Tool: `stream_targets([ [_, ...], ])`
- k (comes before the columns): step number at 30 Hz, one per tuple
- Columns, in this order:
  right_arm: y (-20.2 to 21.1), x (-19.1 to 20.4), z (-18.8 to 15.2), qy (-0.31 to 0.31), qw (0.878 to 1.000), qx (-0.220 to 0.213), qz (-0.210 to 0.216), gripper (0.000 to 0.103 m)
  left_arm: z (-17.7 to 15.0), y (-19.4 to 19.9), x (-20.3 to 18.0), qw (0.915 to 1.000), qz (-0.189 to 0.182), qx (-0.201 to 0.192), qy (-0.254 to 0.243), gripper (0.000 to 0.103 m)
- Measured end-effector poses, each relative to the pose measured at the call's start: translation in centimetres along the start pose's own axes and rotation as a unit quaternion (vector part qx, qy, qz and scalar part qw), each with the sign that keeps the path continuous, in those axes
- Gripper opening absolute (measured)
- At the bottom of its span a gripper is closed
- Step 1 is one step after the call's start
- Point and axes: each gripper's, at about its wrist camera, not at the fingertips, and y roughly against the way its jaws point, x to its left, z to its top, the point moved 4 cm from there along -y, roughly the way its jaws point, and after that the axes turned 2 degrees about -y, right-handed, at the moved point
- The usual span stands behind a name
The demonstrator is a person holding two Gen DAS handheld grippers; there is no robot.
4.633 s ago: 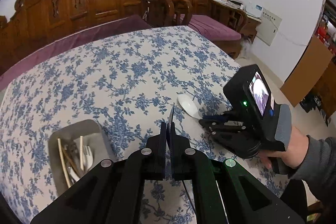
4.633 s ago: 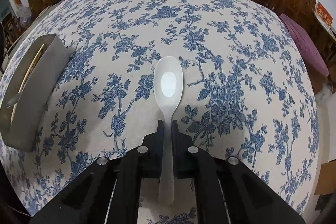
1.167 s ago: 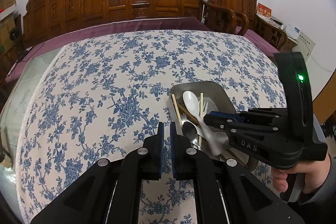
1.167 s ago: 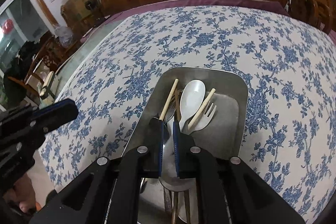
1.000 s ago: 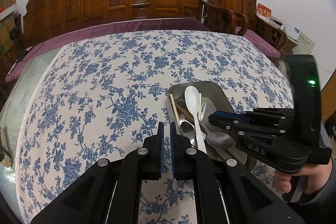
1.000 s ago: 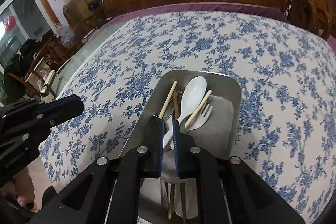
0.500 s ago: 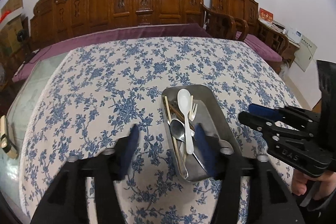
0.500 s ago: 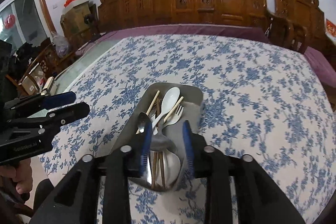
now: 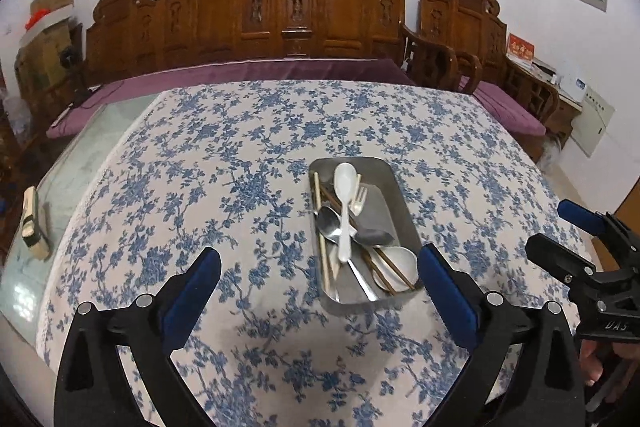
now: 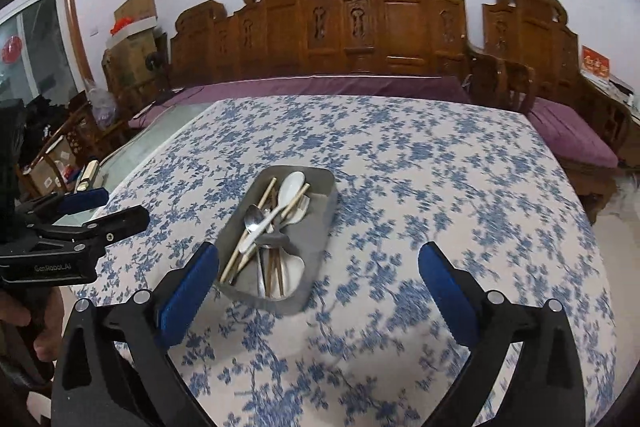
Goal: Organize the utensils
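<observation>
— Where are our utensils?
— In the metal tray [image 9: 404, 211] on the tablecloth [image 9: 224, 163], white spoon [image 9: 345, 199] on top.
— Our grippers?
— Left gripper [image 9: 320, 279] and right gripper [image 10: 318, 275] are both opening, nothing between them.

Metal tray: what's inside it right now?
In the metal tray: a white spoon lying on top, a metal spoon, a white fork, chopsticks and a white dish. Anything beneath the pile is hidden.

Blue-flowered tablecloth [image 9: 248, 155], white spoon [image 9: 345, 187]
</observation>
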Motion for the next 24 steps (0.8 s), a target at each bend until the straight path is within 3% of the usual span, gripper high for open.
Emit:
stream_targets([
  [9,5.5,-1.4,-1.6,-0.016,0.999,-0.029,-0.015,0.1,-1.2,3.6,-2.9,0.9998,-0.004,-0.014,-0.011,0.095],
  [24,14.9,0.2,1.8,0.007,0.993,-0.117,-0.03,0.1,2.1,13.4,-5.1,0.9942,0.013,-0.106,-0.015,0.095],
])
